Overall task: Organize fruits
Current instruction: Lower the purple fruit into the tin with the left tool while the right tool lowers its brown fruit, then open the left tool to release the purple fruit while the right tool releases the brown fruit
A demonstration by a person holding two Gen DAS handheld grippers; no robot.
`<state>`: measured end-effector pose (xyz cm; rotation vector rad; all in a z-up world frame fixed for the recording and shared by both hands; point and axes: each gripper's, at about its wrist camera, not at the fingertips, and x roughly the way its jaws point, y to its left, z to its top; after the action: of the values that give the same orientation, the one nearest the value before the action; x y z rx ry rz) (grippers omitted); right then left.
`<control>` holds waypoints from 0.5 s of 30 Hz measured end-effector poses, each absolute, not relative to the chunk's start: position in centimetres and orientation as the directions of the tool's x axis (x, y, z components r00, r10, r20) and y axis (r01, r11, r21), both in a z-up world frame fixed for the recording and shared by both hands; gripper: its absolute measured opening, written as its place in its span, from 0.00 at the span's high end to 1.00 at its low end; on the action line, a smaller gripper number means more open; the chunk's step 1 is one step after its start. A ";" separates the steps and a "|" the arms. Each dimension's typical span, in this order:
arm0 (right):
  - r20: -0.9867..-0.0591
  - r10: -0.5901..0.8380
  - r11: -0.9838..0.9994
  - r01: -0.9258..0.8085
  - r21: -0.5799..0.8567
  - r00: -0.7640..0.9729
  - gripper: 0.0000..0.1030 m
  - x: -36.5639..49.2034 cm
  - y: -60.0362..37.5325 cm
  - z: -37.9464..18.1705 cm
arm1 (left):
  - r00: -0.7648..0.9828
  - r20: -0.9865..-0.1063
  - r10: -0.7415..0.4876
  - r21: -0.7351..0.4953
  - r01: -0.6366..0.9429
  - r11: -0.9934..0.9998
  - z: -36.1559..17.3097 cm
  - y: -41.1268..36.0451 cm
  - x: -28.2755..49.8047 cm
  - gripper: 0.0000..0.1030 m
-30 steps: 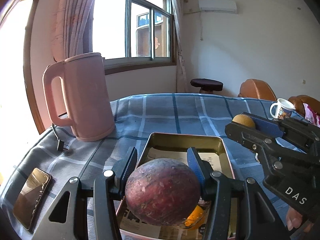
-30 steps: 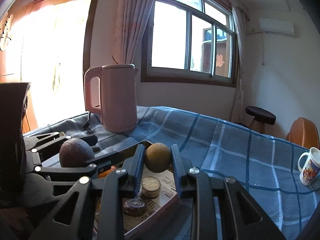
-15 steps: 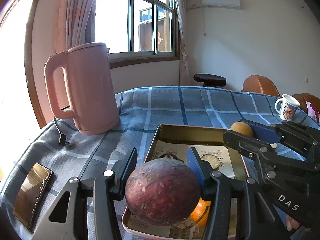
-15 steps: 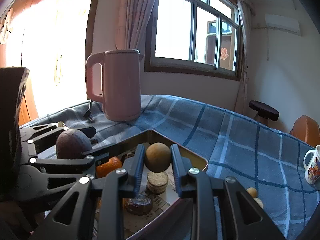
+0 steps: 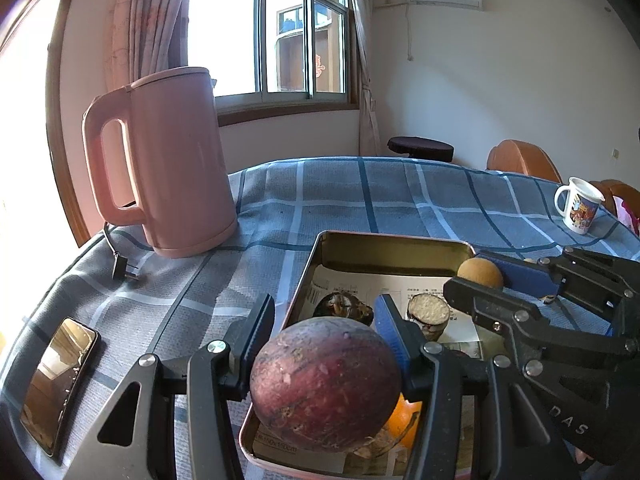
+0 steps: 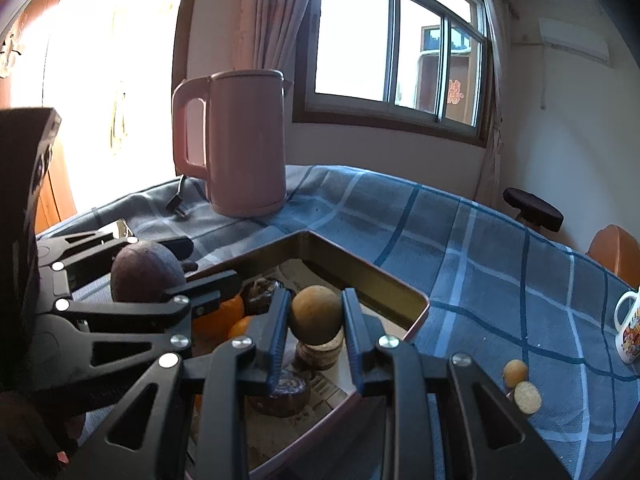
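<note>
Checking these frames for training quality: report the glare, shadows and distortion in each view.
Left wrist view: window blown out white; fisheye bends the pink kettle; the purple fruit in the left gripper is sharp; the phone mirrors the room. Right wrist view: the left side is overexposed; the right gripper holds the tan fruit, backlit; the tin tray interior is dim.

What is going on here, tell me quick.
A person is sorting fruit into a tin tray with a tool in each hand. The left tool grips a big purple fruit over the tray's near end; the right tool grips a small brown fruit above the tray. Oranges and cut fruit already lie inside. Two small fruits wait on the cloth.
</note>
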<state>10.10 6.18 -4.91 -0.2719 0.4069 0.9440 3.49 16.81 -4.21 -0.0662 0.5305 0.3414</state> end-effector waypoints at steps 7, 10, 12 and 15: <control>-0.469 0.718 0.555 -0.830 -0.060 0.514 0.72 9.9 6.3 -5.4 | 0.797 -0.527 0.296 0.026 -0.333 0.943 -4.5 17.1 3.9 0.48; -0.479 0.716 0.548 -0.834 -0.063 0.507 0.72 9.7 6.5 -5.5 | 0.793 -0.536 0.290 0.018 -0.332 0.943 -4.6 17.3 4.0 0.48; -0.485 0.714 0.544 -0.836 -0.068 0.504 0.72 9.7 6.7 -5.6 | 0.790 -0.541 0.287 0.017 -0.331 0.943 -4.6 17.4 4.2 0.48; -0.492 0.712 0.537 -0.840 -0.077 0.501 0.72 9.5 6.8 -5.7 | 0.787 -0.549 0.283 0.015 -0.329 0.944 -4.8 17.4 4.3 0.47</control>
<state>9.45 6.84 -5.71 -0.3268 0.4335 0.9579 4.29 17.42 -4.78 -0.0834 0.5782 0.3303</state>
